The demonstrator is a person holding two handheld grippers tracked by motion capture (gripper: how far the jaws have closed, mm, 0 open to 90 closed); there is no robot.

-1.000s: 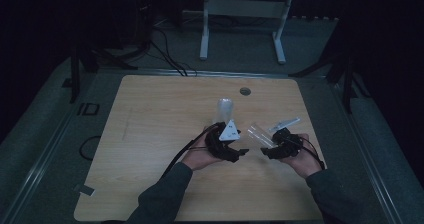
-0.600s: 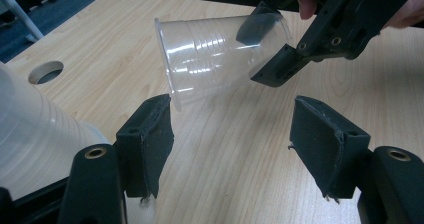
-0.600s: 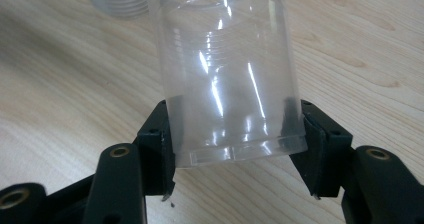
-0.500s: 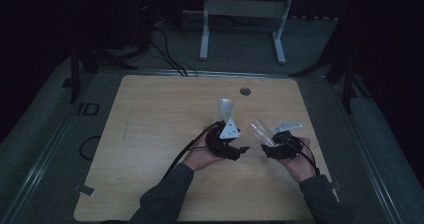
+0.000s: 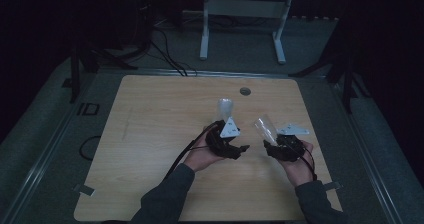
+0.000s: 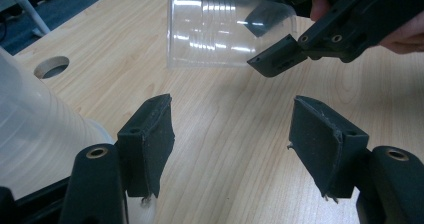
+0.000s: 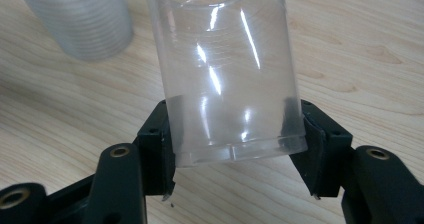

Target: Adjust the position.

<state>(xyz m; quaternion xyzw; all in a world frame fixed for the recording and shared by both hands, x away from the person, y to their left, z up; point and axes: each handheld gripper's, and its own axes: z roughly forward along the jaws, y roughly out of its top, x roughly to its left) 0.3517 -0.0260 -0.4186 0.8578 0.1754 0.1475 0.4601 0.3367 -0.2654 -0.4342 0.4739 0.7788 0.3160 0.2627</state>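
The right tool point(image 7: 235, 149) is clamped on the bottom end of a clear plastic cup point(image 7: 225, 69), held off the wooden bench point(image 5: 150, 134) and tilted, mouth pointing away from the hand. Just beside that cup, towards the person's left, the left tool point(image 6: 232, 134) has its jaws apart with bare wood between them, though they have just been closing. A stack of cups point(image 5: 225, 109) stands just behind that tool, and the round hole point(image 5: 245, 91) lies beyond the stack.
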